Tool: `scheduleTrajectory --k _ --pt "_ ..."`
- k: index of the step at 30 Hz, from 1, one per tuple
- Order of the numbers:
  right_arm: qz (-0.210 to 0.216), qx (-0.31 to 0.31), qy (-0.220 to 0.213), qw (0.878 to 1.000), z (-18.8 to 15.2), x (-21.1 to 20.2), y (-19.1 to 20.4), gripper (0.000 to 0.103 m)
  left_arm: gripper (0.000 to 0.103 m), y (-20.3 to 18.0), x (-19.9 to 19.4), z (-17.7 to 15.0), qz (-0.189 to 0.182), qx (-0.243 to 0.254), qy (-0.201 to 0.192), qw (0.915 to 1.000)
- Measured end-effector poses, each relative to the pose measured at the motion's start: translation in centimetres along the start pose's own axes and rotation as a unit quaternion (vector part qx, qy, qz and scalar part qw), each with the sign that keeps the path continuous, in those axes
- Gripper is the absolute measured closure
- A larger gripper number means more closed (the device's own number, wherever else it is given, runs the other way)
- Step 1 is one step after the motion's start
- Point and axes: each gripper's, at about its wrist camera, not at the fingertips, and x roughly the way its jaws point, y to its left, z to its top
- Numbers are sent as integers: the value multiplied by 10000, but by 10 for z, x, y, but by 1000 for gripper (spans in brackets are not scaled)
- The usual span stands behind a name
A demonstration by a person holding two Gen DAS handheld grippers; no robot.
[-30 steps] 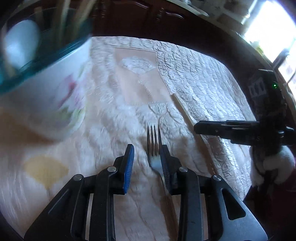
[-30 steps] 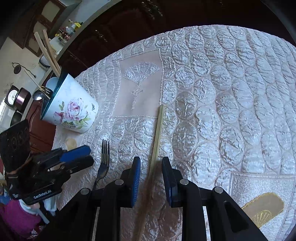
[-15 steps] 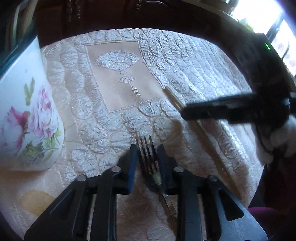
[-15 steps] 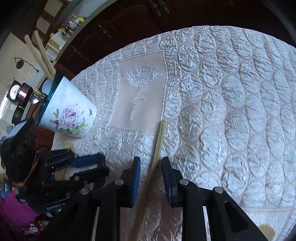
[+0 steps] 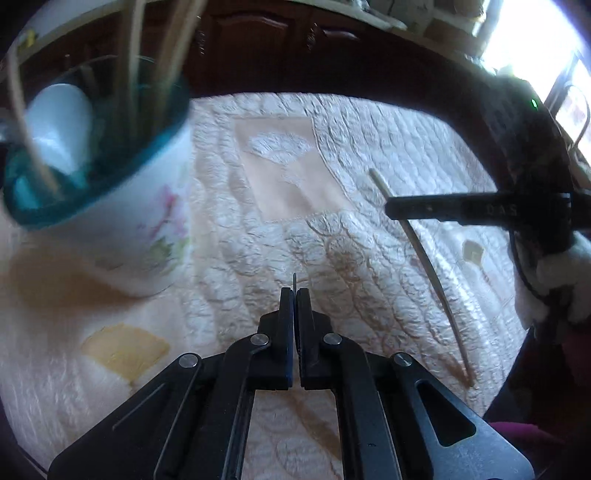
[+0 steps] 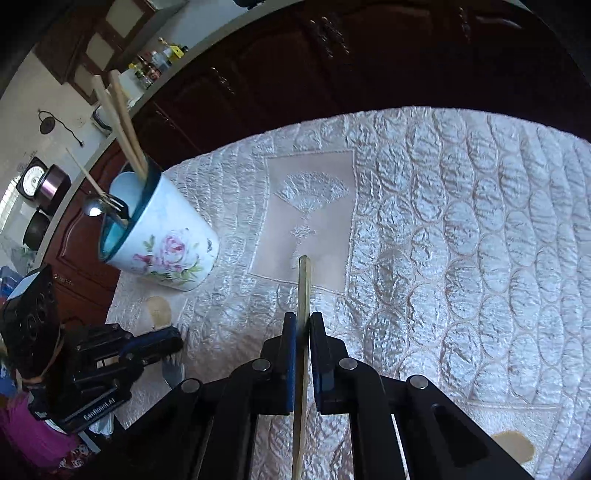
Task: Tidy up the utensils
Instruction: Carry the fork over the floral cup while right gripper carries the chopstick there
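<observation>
My left gripper (image 5: 294, 295) is shut on the fork, of which only a thin edge (image 5: 294, 280) pokes out past the fingertips. The right wrist view shows that gripper (image 6: 166, 341) low at the left, with the fork (image 6: 173, 371) hanging under it. My right gripper (image 6: 303, 321) is shut on a wooden chopstick (image 6: 304, 288) that sticks out ahead of the jaws; in the left wrist view this gripper (image 5: 443, 208) holds the chopstick (image 5: 424, 254) slanting off the cloth. The floral cup (image 6: 166, 243) (image 5: 122, 206) with a teal rim stands at the left, holding chopsticks and metal utensils.
A quilted white tablecloth (image 6: 461, 240) covers the table, with a fan-embroidered panel (image 6: 310, 218) in the middle. Dark wooden cabinets (image 6: 332, 55) run behind the far edge. A person's white-gloved hand (image 5: 561, 273) holds the right gripper. A bright window (image 5: 535, 33) is at the upper right.
Both grippers closed, the left on the fork and the right on the chopstick. Both rose off the cloth, and the fork turned edge-on in the left jaws.
</observation>
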Motion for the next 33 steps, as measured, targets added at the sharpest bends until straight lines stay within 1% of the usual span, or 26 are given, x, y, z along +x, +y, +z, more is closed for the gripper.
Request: scheduleTrajectory --k 3,5,8,10,12,16,20,26,28,33 --pt "116 4 -172 9998 -1 -17 9 97 103 4 -24 -1 48 -188 -233 9995" --pt "248 -60 -344 9991 -6 -36 17 97 103 8 -46 -2 54 -260 -443 9987" --pt "389 -221 -571 9974 -10 -59 33 97 103 11 -79 -3 116 -305 -766 9965" --pt "412 -353 -649 9964 -9 -70 42 97 103 14 -100 -2 164 -331 -949 9948" --pt "431 -506 -734 9951 -9 -82 53 97 103 16 -113 1 237 -365 -1092 9931" --pt "520 -693 -924 9919 -4 -105 65 97 102 31 -153 5 375 -554 -1455 9871" --pt "647 -856 -1187 9871 13 -125 84 97 102 47 -187 17 464 -703 -1765 9807" --pt "743 -1135 -1553 9785 45 -147 117 97 102 67 -229 40 921 -818 -2190 9679" --pt "774 -1200 -1690 9752 56 -155 129 97 102 74 -237 52 1124 -830 -2314 9628" --pt "654 -1394 -2011 9674 87 -163 159 97 102 89 -246 72 1684 -791 -2551 9489"
